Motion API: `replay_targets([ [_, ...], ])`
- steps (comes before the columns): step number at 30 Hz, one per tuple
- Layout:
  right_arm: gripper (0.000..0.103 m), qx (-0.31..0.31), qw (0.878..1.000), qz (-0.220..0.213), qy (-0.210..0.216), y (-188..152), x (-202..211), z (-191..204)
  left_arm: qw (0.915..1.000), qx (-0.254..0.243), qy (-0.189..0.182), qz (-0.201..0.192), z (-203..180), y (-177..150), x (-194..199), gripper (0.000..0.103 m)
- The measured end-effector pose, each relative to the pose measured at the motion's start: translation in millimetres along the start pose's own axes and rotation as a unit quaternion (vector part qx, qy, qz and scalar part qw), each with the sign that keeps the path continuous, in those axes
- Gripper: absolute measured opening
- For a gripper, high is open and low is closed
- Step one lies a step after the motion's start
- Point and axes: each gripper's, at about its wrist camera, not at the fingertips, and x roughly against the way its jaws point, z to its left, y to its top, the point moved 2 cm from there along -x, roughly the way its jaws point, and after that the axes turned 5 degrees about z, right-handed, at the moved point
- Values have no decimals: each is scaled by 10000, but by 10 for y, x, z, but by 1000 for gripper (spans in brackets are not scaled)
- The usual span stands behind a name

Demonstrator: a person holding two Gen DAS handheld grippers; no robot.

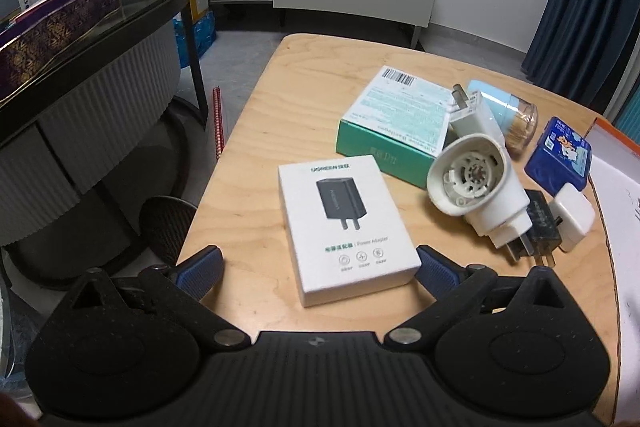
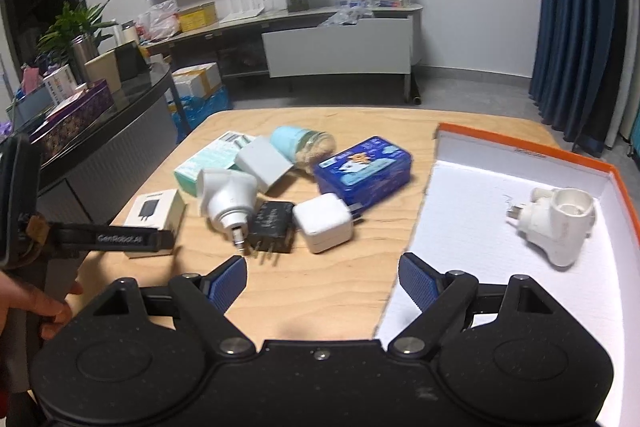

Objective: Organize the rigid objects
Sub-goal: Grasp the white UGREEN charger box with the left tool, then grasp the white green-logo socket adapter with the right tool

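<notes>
In the left wrist view, the left gripper [image 1: 320,273] is held spread wide, with nothing between its blue fingers [image 1: 204,267], and the white power adapter box [image 1: 346,227] is seen lying flat on the wooden table [image 1: 256,115] at lower centre of the frame, its near end between the fingertips but apparently not touched by them. Behind it, toward the right of the frame, a green-sided carton [image 1: 394,125], a white plug-in socket device [image 1: 474,183], a black charger [image 1: 538,227], a white cube charger [image 1: 572,219], a blue tin [image 1: 560,153] and a toothpick jar [image 1: 516,119] are clustered closely. In the right wrist view, the right gripper [image 2: 322,279] is likewise held released and empty, above the table edge at lower centre, and a white-lined orange-rimmed tray [image 2: 560,157] is seen at right, in which one white plug device [image 2: 556,227] already lies. The adapter box is judged light, stiff and smooth-skinned, so some slip is possible; it is best taken across its two long sides near the middle, with moderate pressure so the cardboard is not crushed.
</notes>
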Motion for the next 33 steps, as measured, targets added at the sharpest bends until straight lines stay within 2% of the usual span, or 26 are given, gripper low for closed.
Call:
replay_targets([
  [8,98,522,9984,-46,206,94,-113,247,9998,-60,44,-185,-68,126,-142,101],
  [11,98,821,9960,-113,328,183,-206,370,9988,-204,191,-394,-51,116,-131,76],
  [12,98,894,9952,-114,392,218,-248,412,9986,-221,157,-453,-30,110,-110,62],
  [13,98,955,9944,-118,446,253,-296,458,9986,-200,75,-490,4,104,-88,59],
  [15,98,1092,9924,-83,570,321,-414,548,9988,-39,-133,-479,79,103,-53,59],
  [19,98,1309,9884,52,771,453,-691,695,9977,-6,-173,-650,167,90,83,59],
  [27,98,1417,9862,479,708,600,-1264,799,9964,174,-353,-753,271,57,266,59],
  [28,97,1360,9864,556,736,603,-1328,791,9963,184,-377,-756,268,44,272,59],
  [31,81,1316,9867,605,732,581,-1433,805,9963,197,-430,-714,241,28,257,59],
  [33,80,1242,9882,529,723,563,-1400,802,9963,189,-456,-697,239,22,265,59],
])
